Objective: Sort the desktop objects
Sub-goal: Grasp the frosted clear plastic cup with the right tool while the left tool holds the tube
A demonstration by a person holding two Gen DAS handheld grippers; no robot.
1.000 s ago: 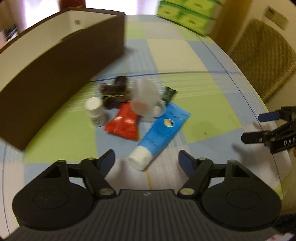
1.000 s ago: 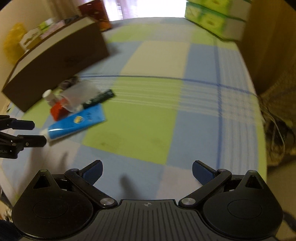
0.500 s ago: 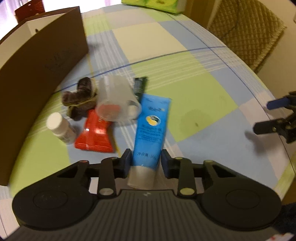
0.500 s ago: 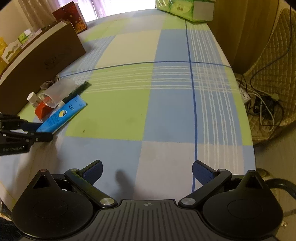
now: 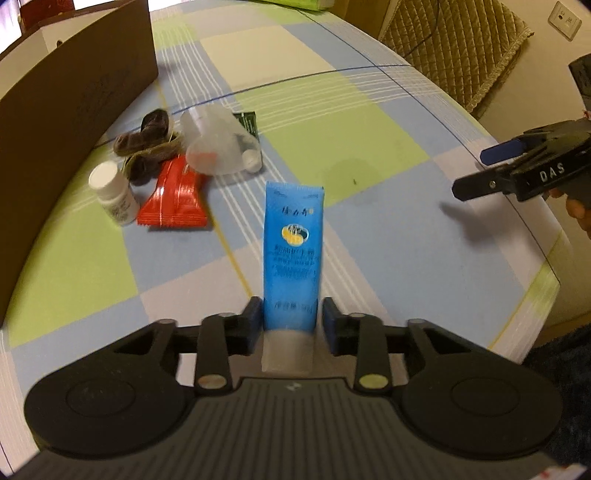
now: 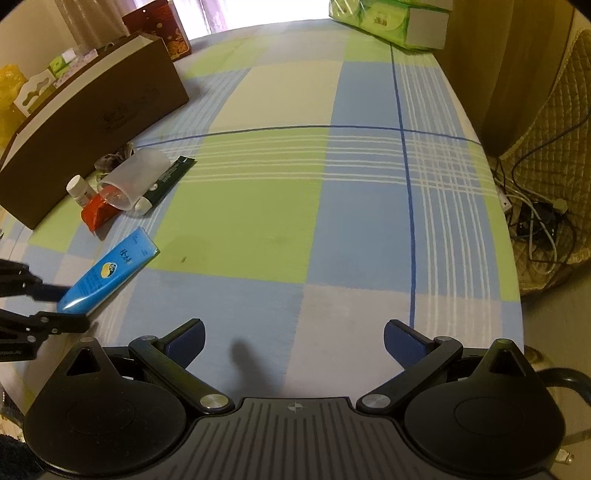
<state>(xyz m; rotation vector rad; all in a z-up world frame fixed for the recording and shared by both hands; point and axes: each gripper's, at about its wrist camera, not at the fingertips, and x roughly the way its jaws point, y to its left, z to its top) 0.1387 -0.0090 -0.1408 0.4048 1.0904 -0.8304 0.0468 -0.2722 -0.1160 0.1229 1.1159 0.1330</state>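
My left gripper (image 5: 291,325) is shut on the blue tube (image 5: 293,251), its jaws pinching the tube just above the white cap. The tube points away from me over the checked tablecloth (image 5: 369,122). In the right wrist view the same blue tube (image 6: 110,269) sits at the left with the left gripper (image 6: 68,306) clamped on its near end. My right gripper (image 6: 293,339) hangs open over the tablecloth with nothing between its fingers; it also shows at the right as the right gripper (image 5: 476,168).
A pile lies beside the brown box (image 5: 62,103): white bottle (image 5: 114,195), red packet (image 5: 173,197), tipped translucent cup (image 5: 218,147), dark green sachet (image 5: 247,122), brown hair ties (image 5: 147,144). Green tissue packs (image 6: 388,18) sit far back. A quilted chair (image 5: 454,48) and cables (image 6: 535,221) are off the right edge.
My left gripper closed from open onto the blue tube's cap end, and the tube now sits apart from the pile, nearer the front. The right gripper stayed open.
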